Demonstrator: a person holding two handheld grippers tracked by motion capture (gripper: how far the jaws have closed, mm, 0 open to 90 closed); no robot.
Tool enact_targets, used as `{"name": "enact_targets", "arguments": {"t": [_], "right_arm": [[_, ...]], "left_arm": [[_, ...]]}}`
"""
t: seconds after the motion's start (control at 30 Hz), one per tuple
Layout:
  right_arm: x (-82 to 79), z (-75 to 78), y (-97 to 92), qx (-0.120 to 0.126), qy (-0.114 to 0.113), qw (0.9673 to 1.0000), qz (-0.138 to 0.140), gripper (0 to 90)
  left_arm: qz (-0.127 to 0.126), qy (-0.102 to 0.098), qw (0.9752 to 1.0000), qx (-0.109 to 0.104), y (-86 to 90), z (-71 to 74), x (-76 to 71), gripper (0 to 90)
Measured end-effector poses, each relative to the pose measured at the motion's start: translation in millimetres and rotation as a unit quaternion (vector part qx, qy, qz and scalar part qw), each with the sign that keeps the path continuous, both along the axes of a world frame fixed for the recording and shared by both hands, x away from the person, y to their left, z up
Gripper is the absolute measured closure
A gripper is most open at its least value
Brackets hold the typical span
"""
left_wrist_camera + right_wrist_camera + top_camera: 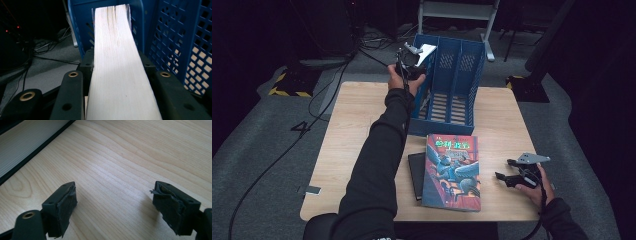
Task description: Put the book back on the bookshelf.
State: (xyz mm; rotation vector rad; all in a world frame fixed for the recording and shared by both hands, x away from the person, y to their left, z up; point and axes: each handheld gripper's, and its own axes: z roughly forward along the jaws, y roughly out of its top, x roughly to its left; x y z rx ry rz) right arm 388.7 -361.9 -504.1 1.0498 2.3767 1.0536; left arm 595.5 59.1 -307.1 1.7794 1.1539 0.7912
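Left arm's stretched way out, left gripper (411, 64) pinching a book (117, 72) at the blue file rack's (457, 80) left slot. Right gripper (515, 173) rests low by the table's (352, 130) right edge, jaws spread.

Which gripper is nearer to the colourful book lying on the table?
Right. The right gripper rests on the table just beside the colourful book; the left gripper is far off at the blue file rack.

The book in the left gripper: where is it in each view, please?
High view: the held book is top centre, in the left gripper, at the blue rack's left end.
Left gripper view: its white page edge runs up the centre, between the jaws.
Right gripper view: faces the table.
Shared landmark: the blue rack.
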Motion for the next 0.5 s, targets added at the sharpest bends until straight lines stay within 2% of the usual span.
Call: {"name": "enact_targets", "arguments": {"t": [0.2, 0.27, 0.37, 0.5], "right_arm": [[-0.1, 0.0, 0.0, 0.000, 0.000, 1.0000, 0.000, 19.6], [0.0, 0.1, 0.0, 0.000, 0.000, 1.0000, 0.000, 19.6], [-0.1, 0.1, 0.1, 0.000, 0.000, 1.0000, 0.000, 19.7], [0.0, 0.0, 0.0, 0.000, -0.001, 1.0000, 0.001, 19.7]], "left_arm": [[0.018, -0.006, 0.9998, -0.005, -6.3, -6.9, 12.6, 60.3], [0.021, -0.005, 0.9998, -0.001, -9.0, -9.5, 15.7, 60.2], [0.023, -0.013, 0.9996, -0.011, -10.0, -13.7, 16.4, 59.9], [0.028, -0.013, 0.9994, -0.018, -7.1, -15.9, 17.6, 59.5]]}}
